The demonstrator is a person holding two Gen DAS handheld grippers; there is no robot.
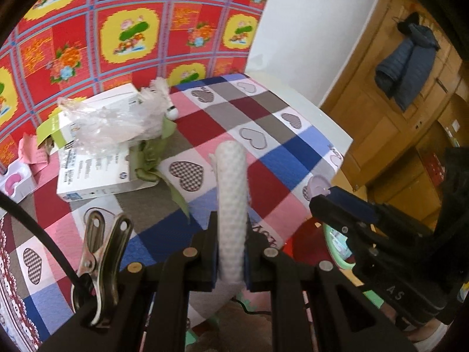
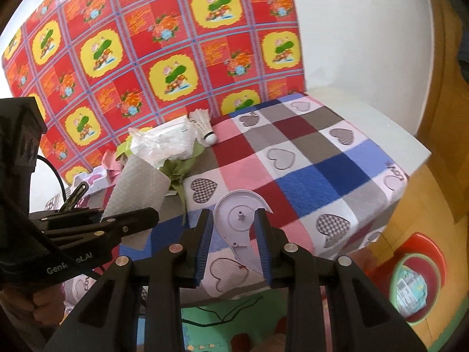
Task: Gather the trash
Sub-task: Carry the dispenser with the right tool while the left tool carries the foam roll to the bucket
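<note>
The left gripper (image 1: 231, 252) is clamped tight on a white textured sheet (image 1: 231, 205), seen edge-on and rising toward twelve o'clock from between the blue pads. In the right wrist view that same sheet (image 2: 137, 187) fans out broad and pale at nine o'clock. The right gripper (image 2: 234, 243) pinches a broken lilac plastic disc (image 2: 239, 220) across its width, the disc standing up between the pads with a small hub at its centre.

Both grippers hang over the near edge of a table covered with a checked cloth with hearts (image 1: 252, 135). At ten o'clock in the left view lie a white printed box (image 1: 93, 173), crumpled clear plastic (image 1: 117, 120) on top of it, and a wad of green paper (image 1: 152, 158) just beside it. A shuttlecock (image 2: 205, 126) rests near the red flowered backdrop (image 2: 146, 44) at eleven o'clock. A metal clip (image 1: 102, 261) sits at eight o'clock.
</note>
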